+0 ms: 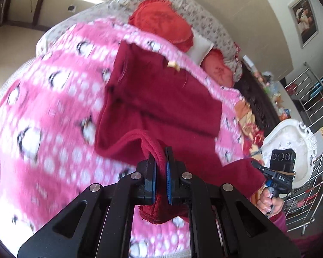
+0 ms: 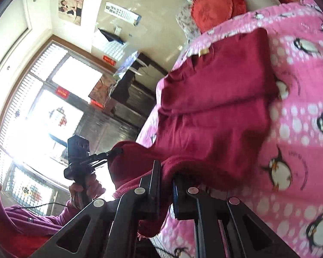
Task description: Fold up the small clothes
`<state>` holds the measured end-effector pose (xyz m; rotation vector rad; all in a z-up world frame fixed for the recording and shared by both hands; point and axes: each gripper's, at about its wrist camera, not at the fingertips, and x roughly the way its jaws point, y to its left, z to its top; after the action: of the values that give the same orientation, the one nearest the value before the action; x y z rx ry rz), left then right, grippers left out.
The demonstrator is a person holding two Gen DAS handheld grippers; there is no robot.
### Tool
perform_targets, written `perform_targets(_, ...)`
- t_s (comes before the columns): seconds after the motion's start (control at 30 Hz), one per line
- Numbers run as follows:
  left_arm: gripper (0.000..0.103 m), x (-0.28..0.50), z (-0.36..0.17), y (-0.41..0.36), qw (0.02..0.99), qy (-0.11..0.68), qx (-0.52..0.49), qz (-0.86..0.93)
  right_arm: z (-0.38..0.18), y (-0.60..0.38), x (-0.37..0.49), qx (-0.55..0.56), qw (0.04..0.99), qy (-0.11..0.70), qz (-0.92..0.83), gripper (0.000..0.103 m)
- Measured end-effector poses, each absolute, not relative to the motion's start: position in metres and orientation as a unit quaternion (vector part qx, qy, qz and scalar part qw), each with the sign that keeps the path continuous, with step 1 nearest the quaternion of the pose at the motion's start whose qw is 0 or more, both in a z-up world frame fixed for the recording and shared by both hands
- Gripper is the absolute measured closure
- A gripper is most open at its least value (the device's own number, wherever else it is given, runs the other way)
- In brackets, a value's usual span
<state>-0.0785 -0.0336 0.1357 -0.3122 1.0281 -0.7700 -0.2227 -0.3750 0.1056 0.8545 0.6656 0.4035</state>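
A dark red garment (image 1: pixel 161 99) lies partly folded on a pink penguin blanket (image 1: pixel 53 107) on the bed. My left gripper (image 1: pixel 161 167) is shut on the garment's near hem, lifted off the blanket. My right gripper (image 2: pixel 166 180) is shut on another near edge of the same garment (image 2: pixel 215 107). The right gripper also shows in the left wrist view (image 1: pixel 256 164), pinching the cloth's right corner. The left gripper shows in the right wrist view (image 2: pixel 116 150), holding the left corner. A small tan label (image 1: pixel 172 64) sits near the garment's far edge.
Red round cushions (image 1: pixel 161 23) and floral pillows (image 1: pixel 204 17) lie at the bed's head. A white ornate chair (image 1: pixel 290 142) and metal rack (image 1: pixel 312 107) stand to the right of the bed. A large window (image 2: pixel 43 107) is beyond the bed's side.
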Motion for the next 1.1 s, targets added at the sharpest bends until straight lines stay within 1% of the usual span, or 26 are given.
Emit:
perform_targets(0.13,0.097,-0.029,0.148,-0.059,0.799,0.460,-0.144,-0.358,0.116,-0.406,-0.185,0.416,0.847,0.287,0.166,0.095)
perform_targets(0.37,0.097,0.054,0.152,-0.110,0.814,0.451,-0.143,-0.336,0.123,-0.465,-0.112,0.429,0.852,0.282,0.105,0.095)
perform_targets(0.43,0.097,0.077,0.146,-0.122,0.815,0.458,-0.142,-0.327,0.113,-0.487,-0.089,0.444,0.845,0.288,0.077,0.095)
perform_targets(0.5,0.097,0.100,0.135,-0.132,0.803,0.484,-0.150,-0.313,0.099,-0.505,-0.071,0.472,0.829,0.297,0.047,0.095)
perform_targets(0.6,0.095,0.121,0.130,-0.136,0.793,0.500,-0.169,-0.304,0.086,-0.524,-0.049,0.485,0.816,0.315,0.019,0.091)
perform_targets(0.63,0.088,0.126,0.130,-0.135,0.792,0.499,-0.175,-0.306,0.088,-0.525,-0.047,0.478,0.820,0.314,0.019,0.086)
perform_targets(0.67,0.084,0.130,0.131,-0.132,0.793,0.496,-0.178,-0.305,0.092,-0.526,-0.045,0.469,0.826,0.312,0.022,0.079)
perform_targets(0.7,0.068,0.133,0.132,-0.129,0.794,0.494,-0.181,-0.303,0.096,-0.527,-0.044,0.464,0.829,0.311,0.025,0.074)
perform_targets(0.73,0.043,0.134,0.135,-0.124,0.800,0.484,-0.187,-0.299,0.100,-0.530,-0.045,0.465,0.829,0.308,0.024,0.064)
perform_targets(0.77,0.035,0.134,0.138,-0.117,0.808,0.471,-0.197,-0.294,0.102,-0.533,-0.050,0.468,0.831,0.300,0.015,0.058)
perform_targets(0.8,0.031,0.133,0.142,-0.111,0.816,0.458,-0.205,-0.288,0.106,-0.538,-0.057,0.472,0.833,0.288,0.004,0.058)
perform_targets(0.9,0.031,0.130,0.147,-0.101,0.817,0.451,-0.208,-0.294,0.119,-0.543,-0.077,0.471,0.843,0.260,0.000,0.058)
perform_targets(0.97,0.031,0.120,0.151,-0.102,0.827,0.441,-0.182,-0.297,0.129,-0.532,-0.084,0.438,0.862,0.257,0.013,0.058)
perform_targets(1.1,0.031,0.097,0.148,-0.128,0.850,0.423,-0.094,-0.298,0.138,-0.480,-0.071,0.321,0.895,0.308,0.033,0.058)
